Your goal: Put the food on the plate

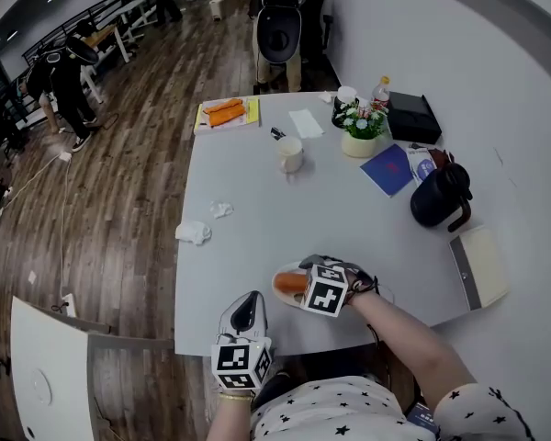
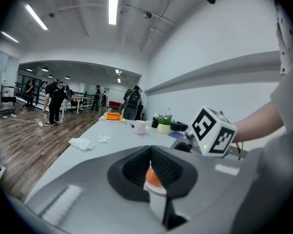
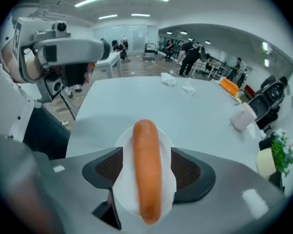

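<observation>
An orange sausage (image 3: pixel 147 169) lies on a small white plate (image 3: pixel 169 182) near the table's front edge. My right gripper (image 3: pixel 146 155) straddles it, open, with both dark pads standing off the sausage's sides. From the head camera, the right gripper (image 1: pixel 305 278) reaches left over the plate (image 1: pixel 276 288) and sausage (image 1: pixel 288 283). My left gripper (image 1: pixel 246 303) hovers just left of the plate at the front edge. In its own view the left gripper (image 2: pixel 150 150) has its pad tips together. A small orange and white patch shows in the slit; I cannot tell what it is.
On the grey table (image 1: pixel 257 191) are a white mug (image 1: pixel 290 154), a flower pot (image 1: pixel 360 134), a black jug (image 1: pixel 439 197), a blue booklet (image 1: pixel 389 169), two crumpled tissues (image 1: pixel 194 232) and a far tray of orange food (image 1: pixel 227 113). People stand on the wooden floor at left.
</observation>
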